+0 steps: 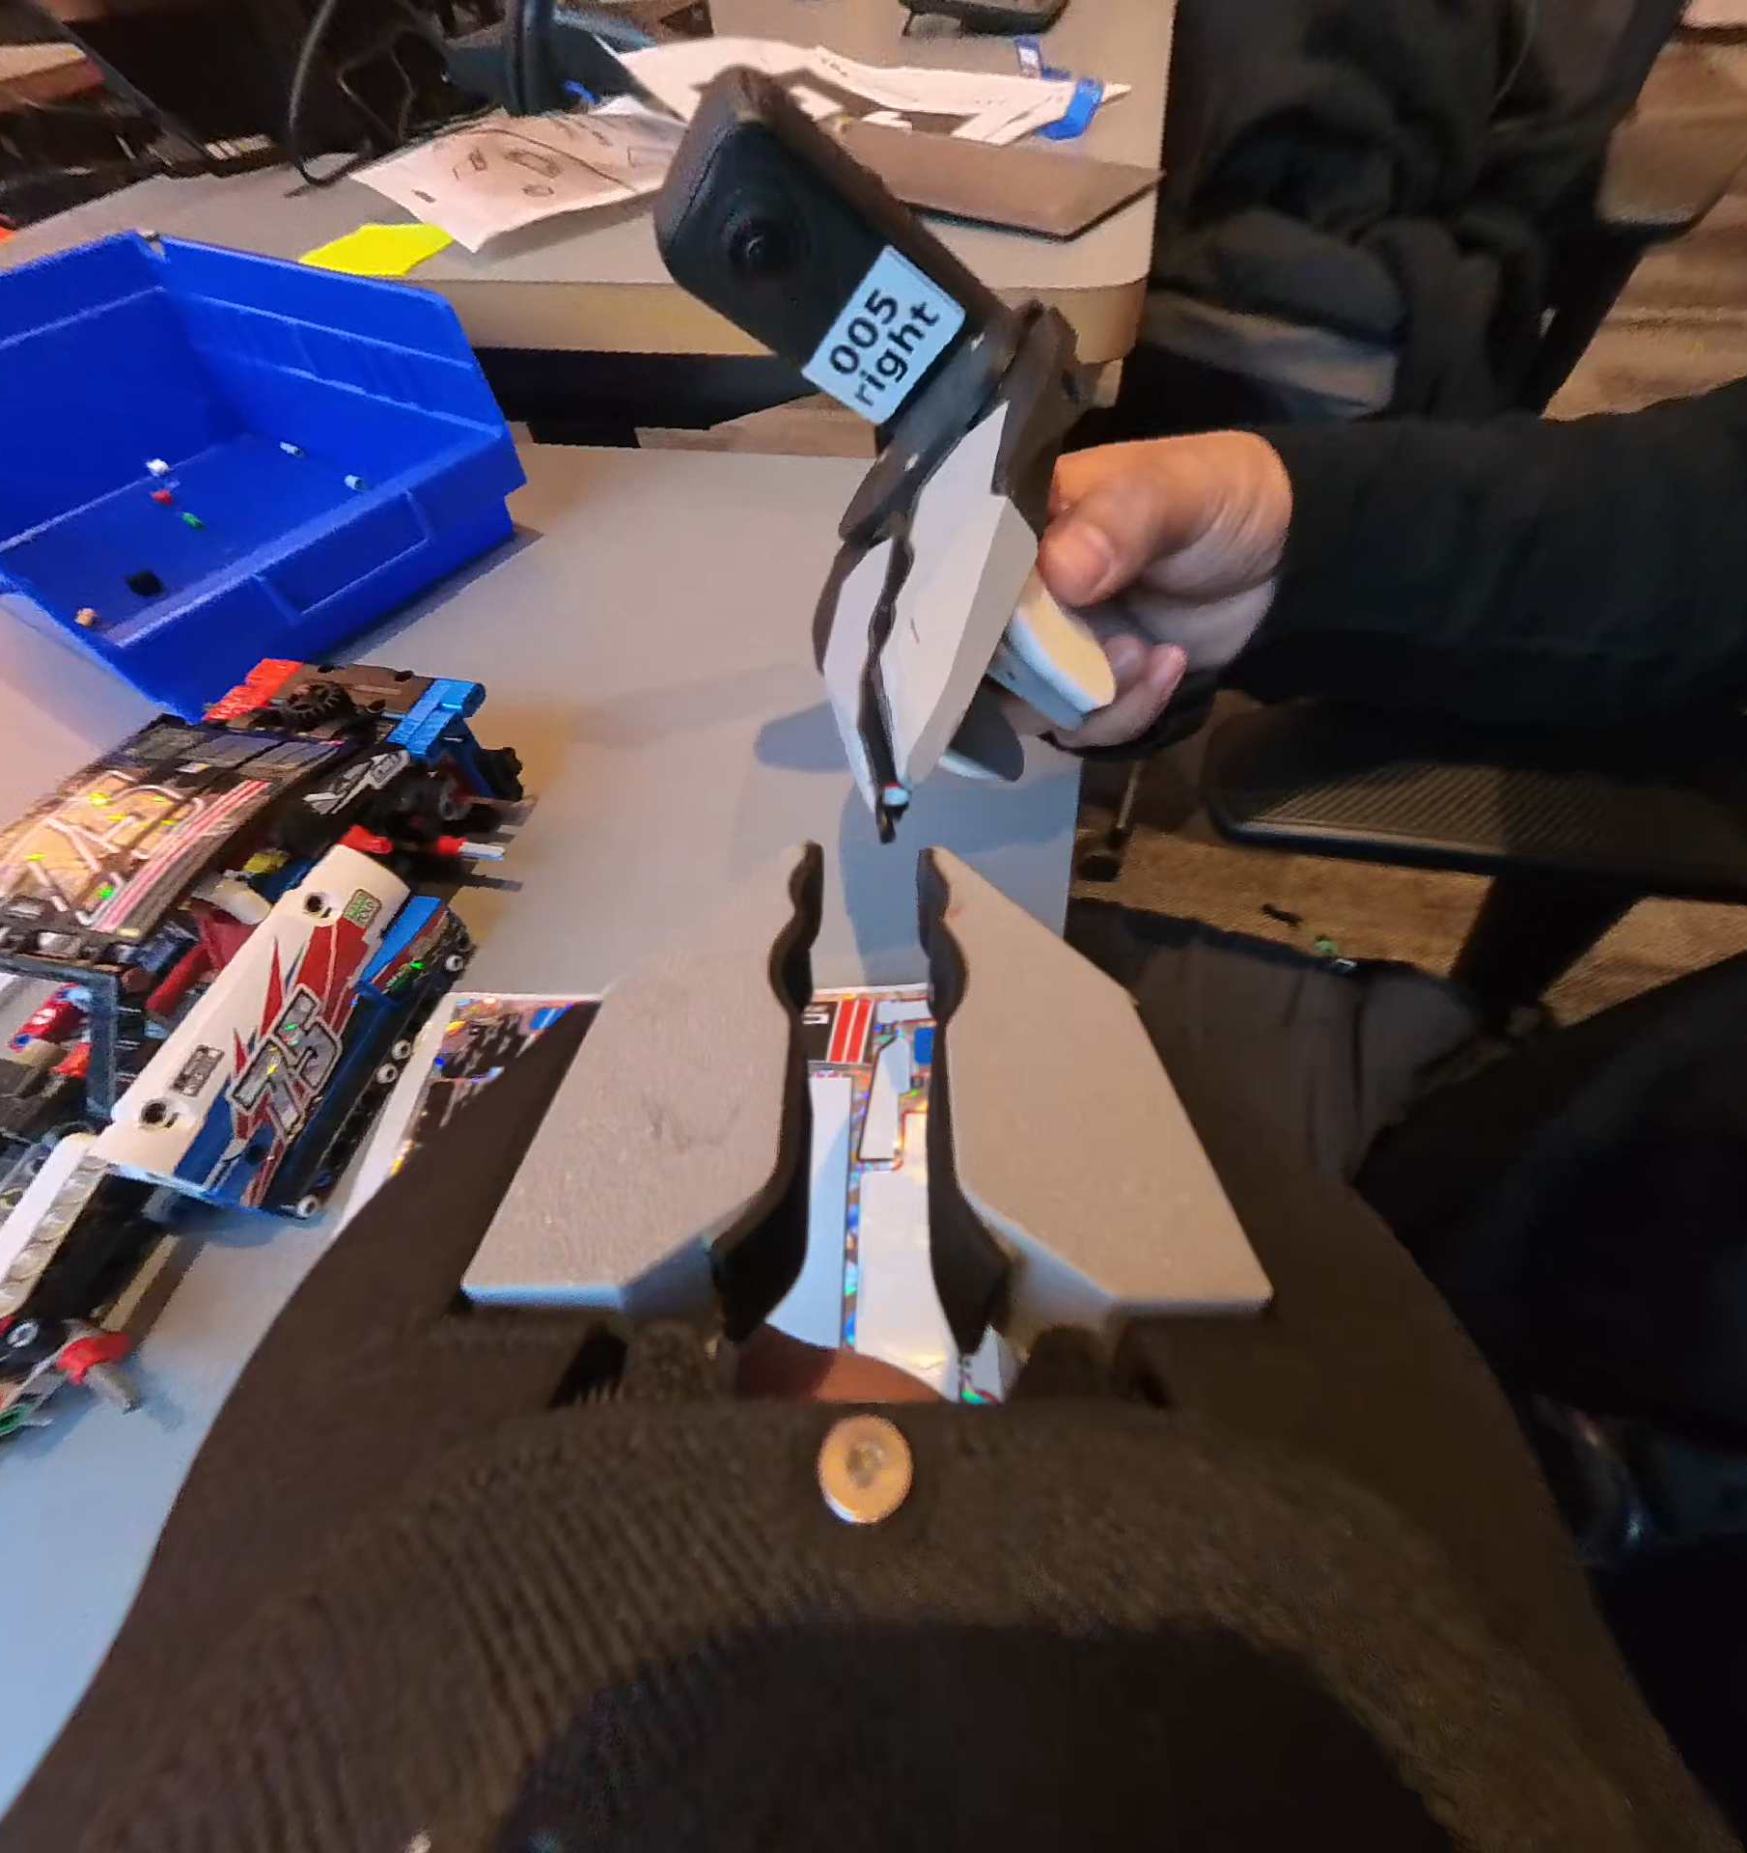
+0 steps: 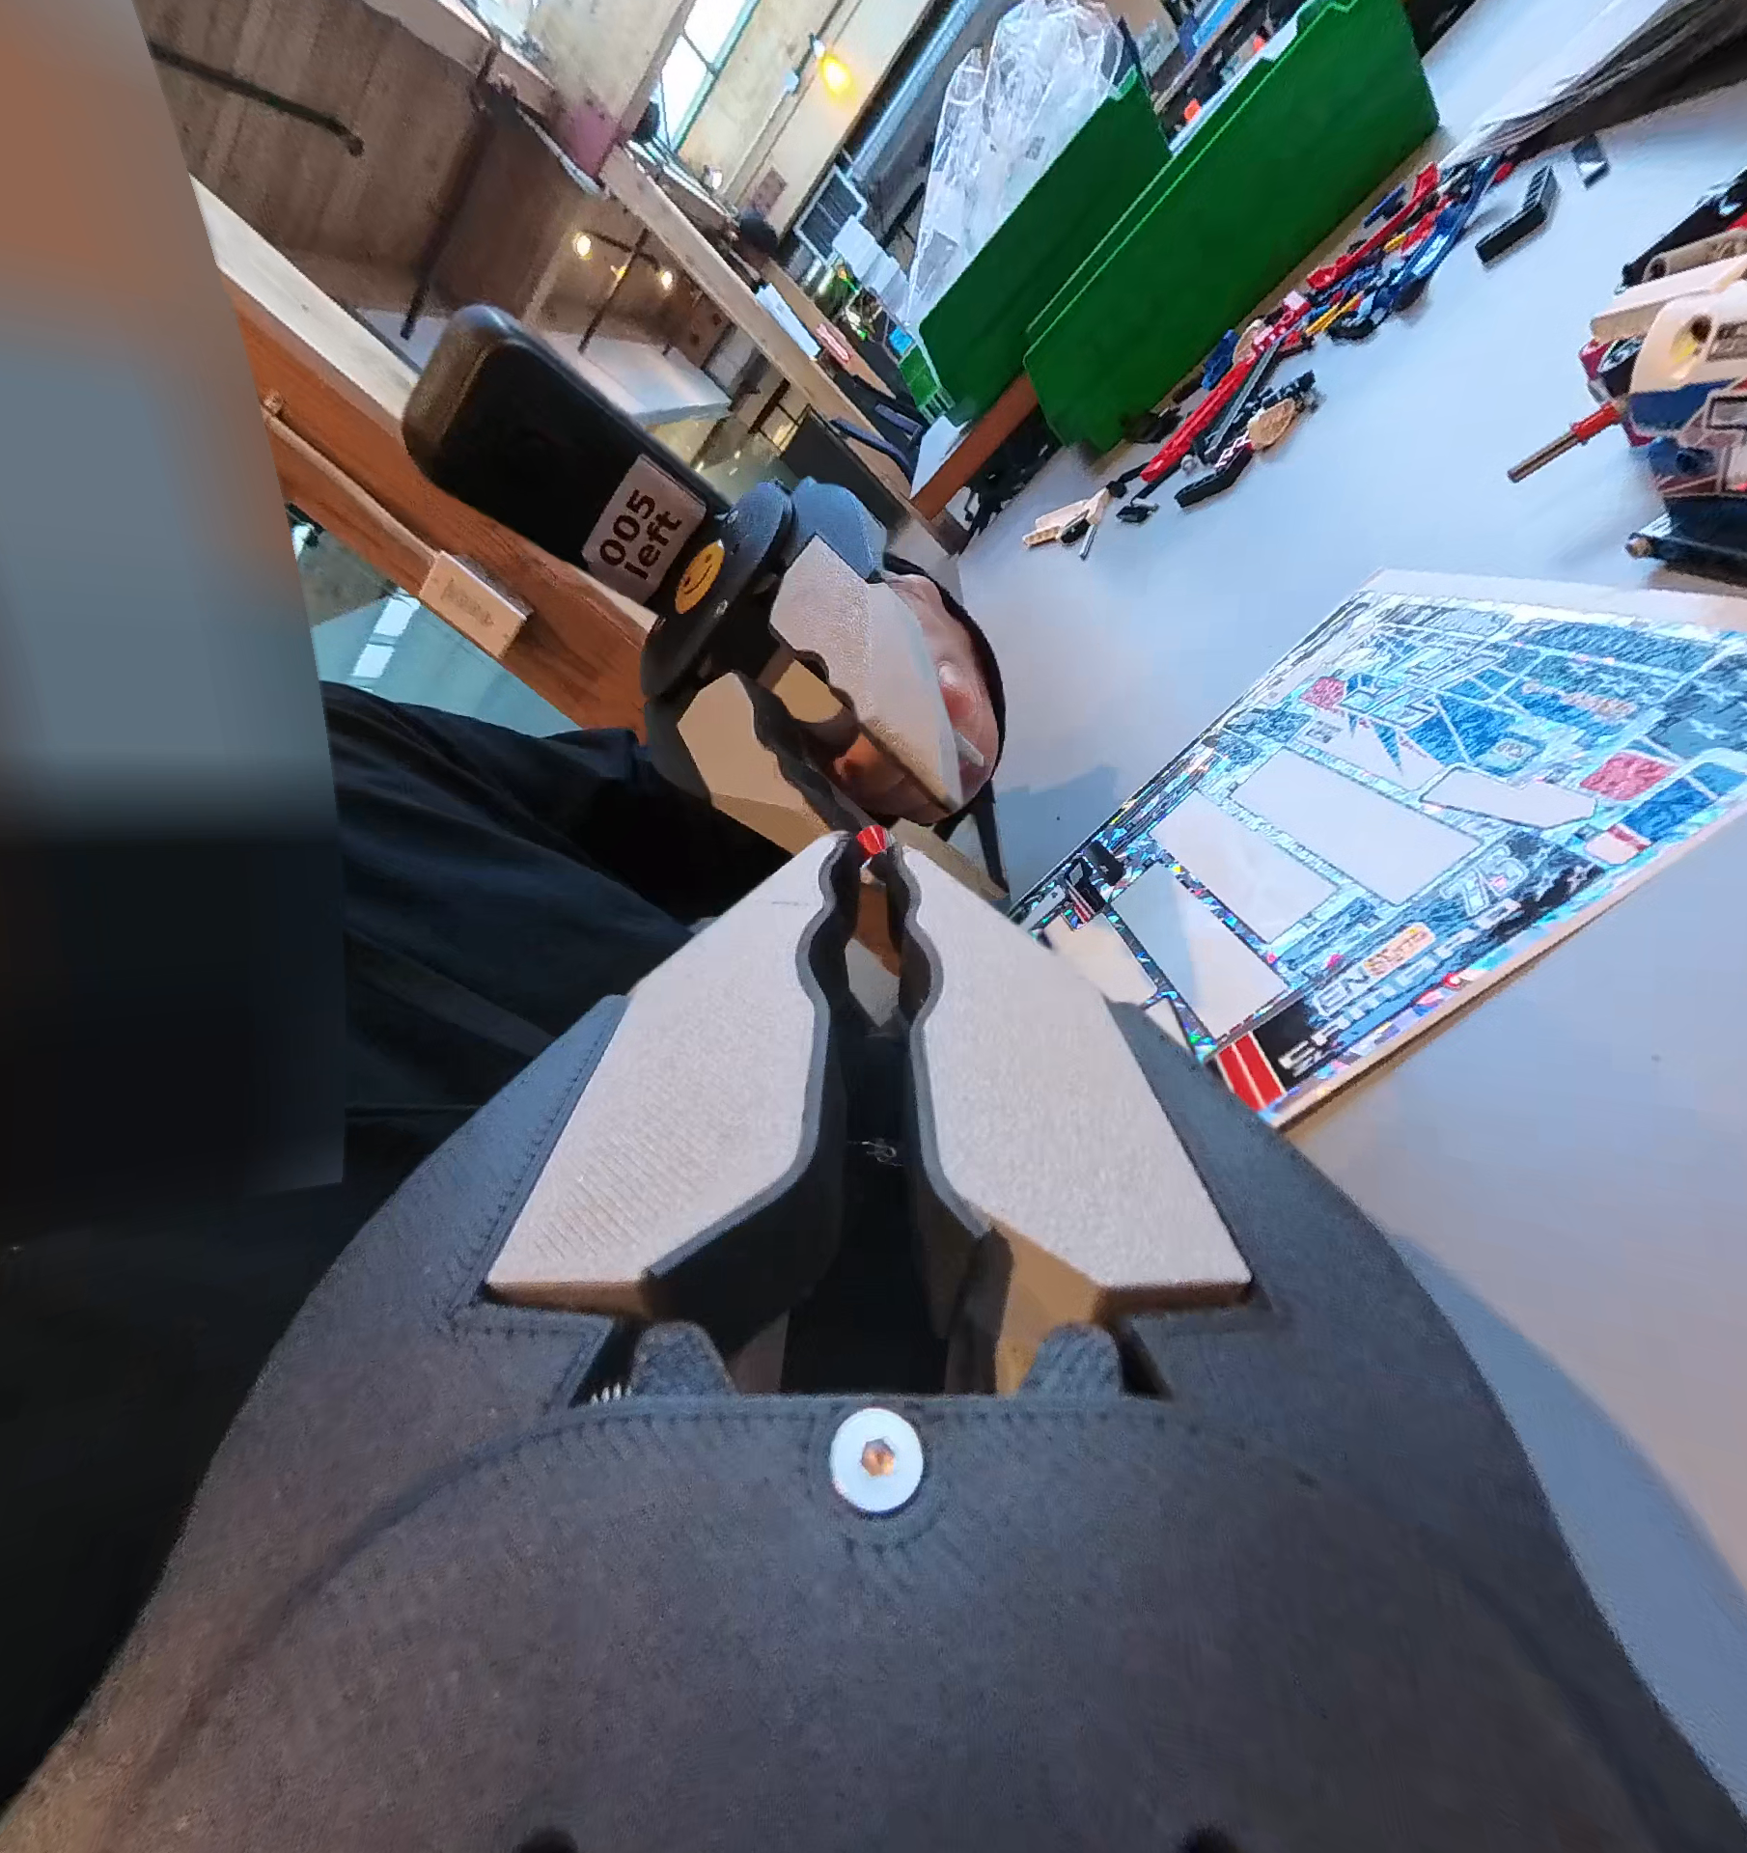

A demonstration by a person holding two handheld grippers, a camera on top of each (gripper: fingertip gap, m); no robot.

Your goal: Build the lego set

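- The right gripper point(image 1: 890, 802) is pinched shut on a tiny red-and-white piece point(image 2: 871, 840), held in the air off the table's near edge, probably to present it for a handover or a better grip.
- The left gripper point(image 1: 867, 864) waits just beneath it, fingers parted and empty.
- The half-built lego car point(image 1: 248, 963) sits at left on the grey table point(image 1: 649, 642), beside a foil sticker sheet point(image 2: 1431, 852); a blue bin point(image 1: 198, 401) lies farther off.
- White labels mark both grippers; the car's panels carry printed decals.
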